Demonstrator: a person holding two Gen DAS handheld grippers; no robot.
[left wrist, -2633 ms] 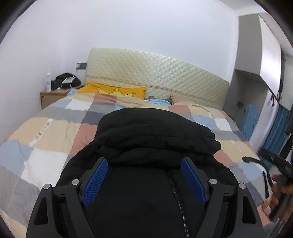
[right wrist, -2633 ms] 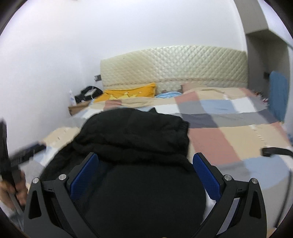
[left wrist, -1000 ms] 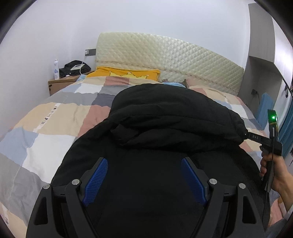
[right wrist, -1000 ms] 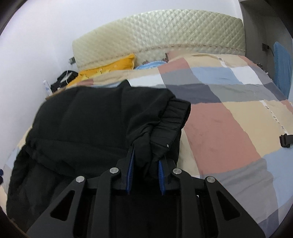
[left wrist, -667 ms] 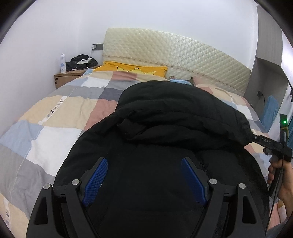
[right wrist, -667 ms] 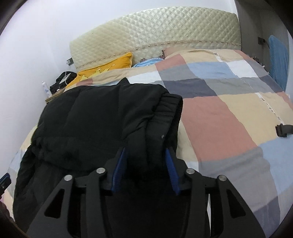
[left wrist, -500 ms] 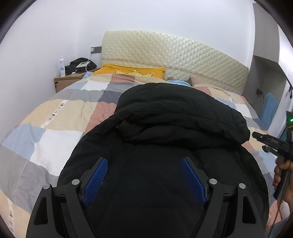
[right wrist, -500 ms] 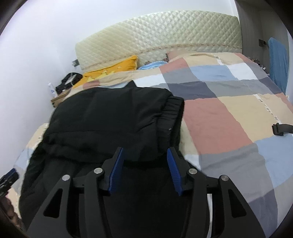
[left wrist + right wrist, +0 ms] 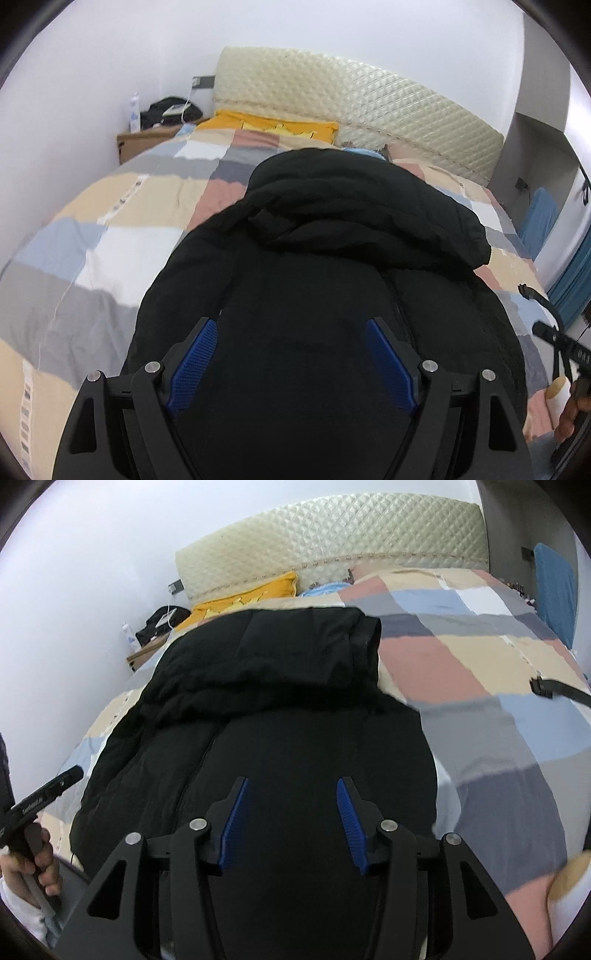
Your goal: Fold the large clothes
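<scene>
Across the bed's (image 9: 122, 221) near edge lies the black jacket (image 9: 332, 266), its upper part folded back on itself toward the headboard (image 9: 369, 107). Both tongs hang above its lower half: the left tongs (image 9: 291, 360) stand wide and released, the right tongs (image 9: 291, 823) are half parted and empty, with no cloth between the blue pads (image 9: 232, 823). 1 yellow pillow (image 9: 273, 123) lies at the head edge.

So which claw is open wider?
The left gripper: its blue pads stand far apart over the black jacket. The right gripper has a narrower gap, holding nothing.
</scene>
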